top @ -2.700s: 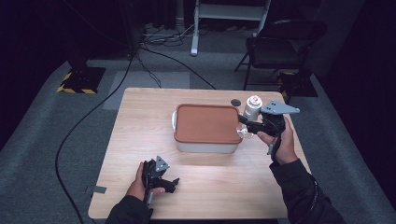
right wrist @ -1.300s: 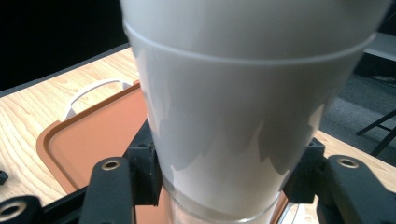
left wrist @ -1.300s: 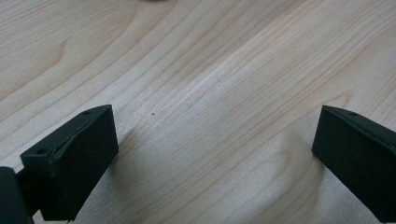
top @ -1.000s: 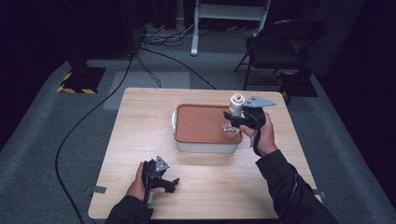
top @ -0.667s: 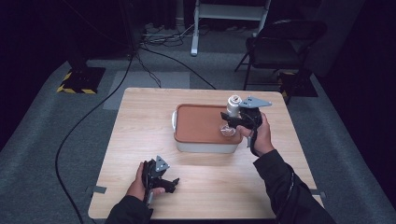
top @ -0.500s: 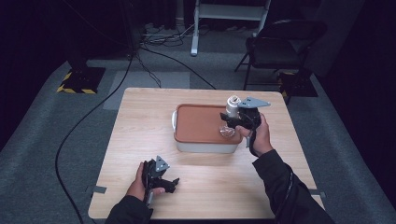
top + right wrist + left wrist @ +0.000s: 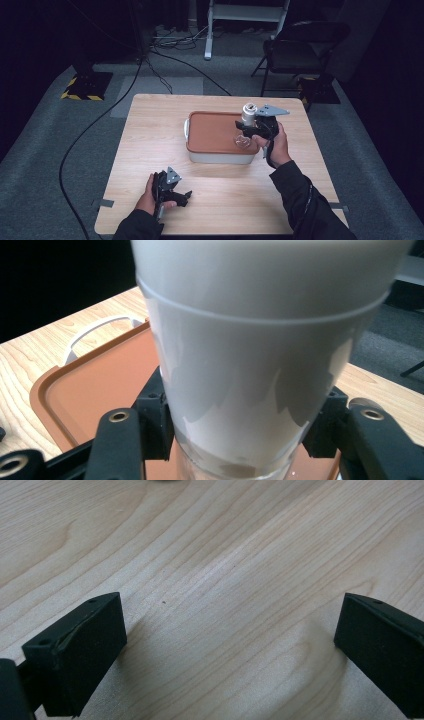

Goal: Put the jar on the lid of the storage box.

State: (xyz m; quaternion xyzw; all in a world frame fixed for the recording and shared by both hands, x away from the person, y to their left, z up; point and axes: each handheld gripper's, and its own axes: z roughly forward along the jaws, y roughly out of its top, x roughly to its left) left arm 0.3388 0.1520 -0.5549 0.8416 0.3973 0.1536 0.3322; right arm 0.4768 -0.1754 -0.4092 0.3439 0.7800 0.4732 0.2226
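Note:
A white container (image 7: 220, 156) with an orange-brown lid (image 7: 212, 132) sits mid-table. Over the lid's right part my right gripper (image 7: 248, 131) is shut on a bottle (image 7: 247, 117) with a white upper body and clear glass base, held upright. In the right gripper view the bottle (image 7: 260, 365) is clamped between the black jaws of the gripper (image 7: 240, 427), with the lid (image 7: 95, 390) and a white handle (image 7: 97, 327) below and to the left. My left gripper (image 7: 184, 196) rests near the table's front left. It stands open (image 7: 230, 645) over bare wood, holding nothing.
The wooden table (image 7: 150, 130) has bare surface left of and in front of the container. A folding chair (image 7: 300, 45) stands behind the right corner. Cables (image 7: 100, 125) run across the floor at left. A white stand (image 7: 245, 15) is at the back.
My right gripper has carried the bottle leftward, from beside the container's right end to above the lid. The left gripper has stayed in place.

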